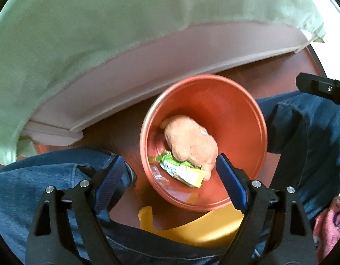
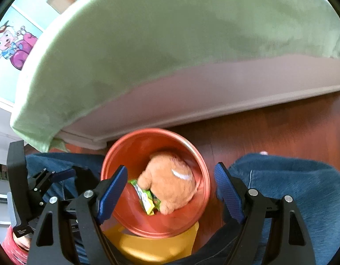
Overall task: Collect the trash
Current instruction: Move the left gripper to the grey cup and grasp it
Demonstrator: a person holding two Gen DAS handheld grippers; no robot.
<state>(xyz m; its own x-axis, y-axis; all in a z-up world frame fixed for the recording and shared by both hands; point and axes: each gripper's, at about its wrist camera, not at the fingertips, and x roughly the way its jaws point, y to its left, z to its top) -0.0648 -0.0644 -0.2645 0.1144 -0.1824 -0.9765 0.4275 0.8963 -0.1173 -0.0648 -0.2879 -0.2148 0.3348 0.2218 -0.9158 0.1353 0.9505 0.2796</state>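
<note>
**Both tongs hanging wide apart above the orange bin**

The round orange plastic bin (image 1: 242, 119) is standing on the reddish-brown wooden floor (image 2: 280, 128), between the person's blue-jeaned knees (image 1: 48, 176) and just in front of the yellow plastic stool (image 1: 203, 227). Inside the bin, a fluffy peach-coloured plush toy (image 1: 192, 143) is lying on top of a crumpled green, white and yellow snack wrapper (image 1: 183, 172); the print on the wrapper is too blurred to read.

The left tongs (image 1: 167, 183) are hanging above the bin's near rim, blue pads spread wide, nothing between them; the wrapper and toy are lying well below, showing in the gap. The right tongs (image 2: 171, 193) are likewise standing apart and empty over the bin, with the toy and wrapper showing between their pads.

Beyond the bin, a pale green cloth (image 2: 170, 33) is draping over a whitish bed frame (image 2: 214, 92). Far beyond the bin's left side, a cartoon picture of a goggled character beside a purple snail (image 2: 13, 44) is showing on a pale wall panel; no writing is legible there.
</note>
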